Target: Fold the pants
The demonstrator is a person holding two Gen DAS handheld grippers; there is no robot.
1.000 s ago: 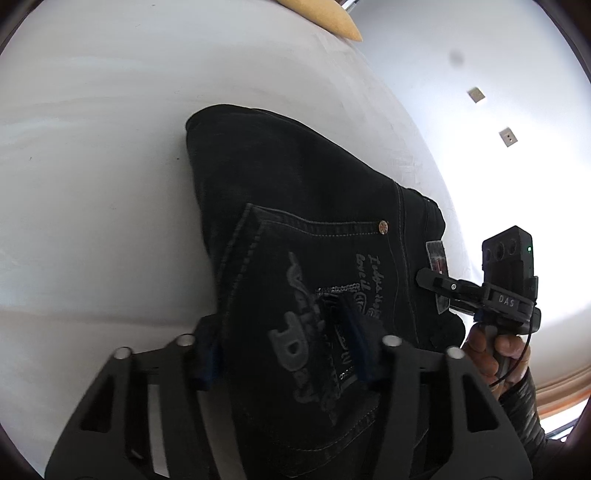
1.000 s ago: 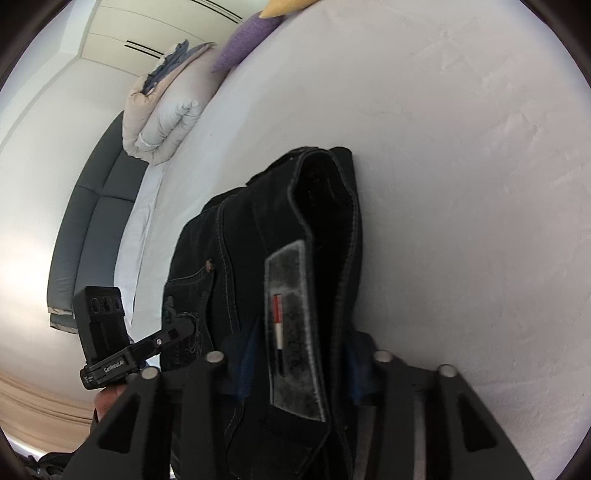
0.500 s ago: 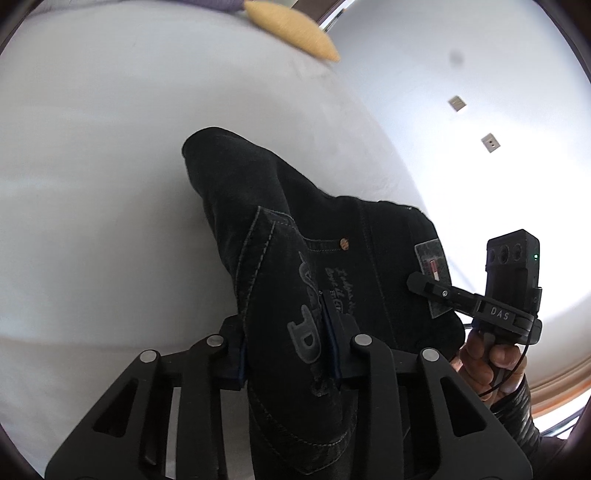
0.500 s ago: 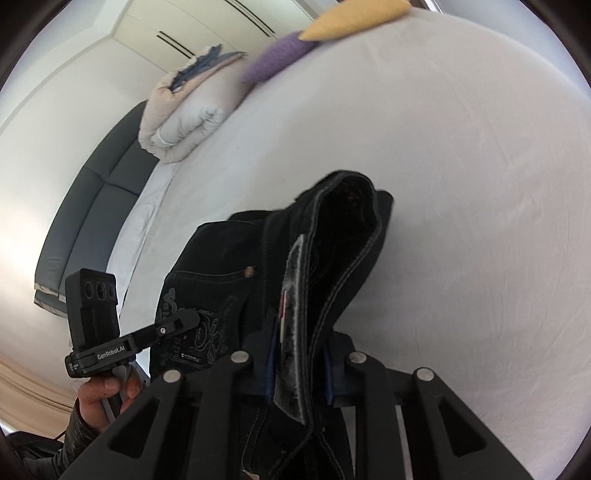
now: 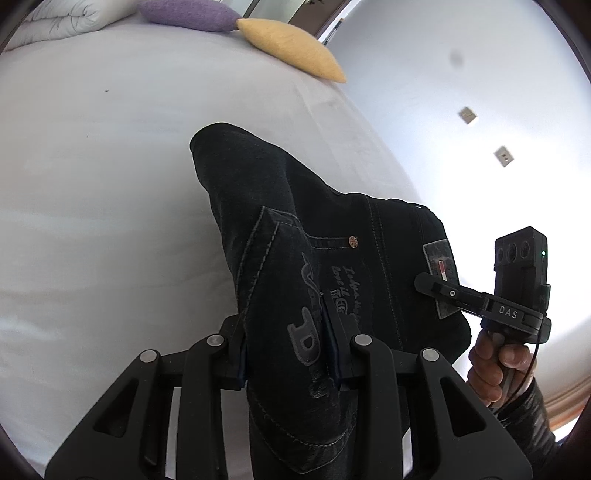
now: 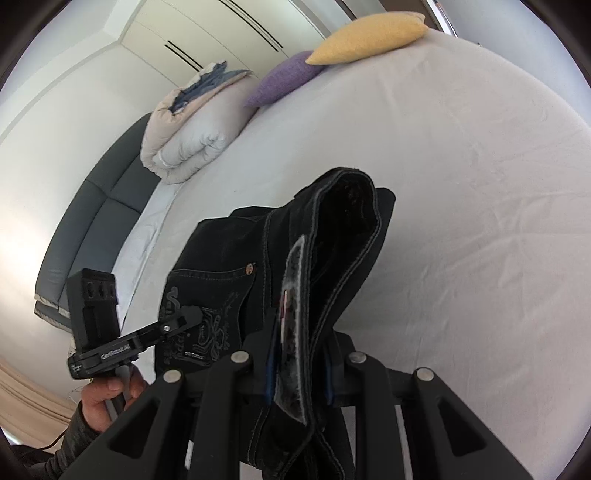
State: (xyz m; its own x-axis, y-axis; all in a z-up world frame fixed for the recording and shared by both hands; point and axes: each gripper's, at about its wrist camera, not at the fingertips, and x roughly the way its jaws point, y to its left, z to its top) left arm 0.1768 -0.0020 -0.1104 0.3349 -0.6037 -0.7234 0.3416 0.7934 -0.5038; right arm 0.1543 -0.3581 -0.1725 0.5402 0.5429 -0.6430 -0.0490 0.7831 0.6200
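The black jeans (image 5: 295, 229) hang folded above the white bed sheet (image 5: 92, 184), held up at the waist end by both grippers. My left gripper (image 5: 291, 350) is shut on the back-pocket area with its grey embroidery. My right gripper (image 6: 299, 365) is shut on the waistband by the grey patch label (image 6: 291, 321). The jeans also show in the right wrist view (image 6: 332, 229); their far end droops toward the sheet. The right gripper shows in the left wrist view (image 5: 436, 288), the left one in the right wrist view (image 6: 184, 317).
A yellow pillow (image 5: 291, 48) and a purple pillow (image 5: 188, 14) lie at the far edge of the bed. A rolled white duvet (image 6: 192, 136) lies at the far left beside a dark grey sofa (image 6: 92, 214). A white wall (image 5: 461, 74) stands on the right.
Both grippers closed on the jeans and lifted them off the sheet. The fabric now bunches and hangs, and more of the far bed and pillows shows.
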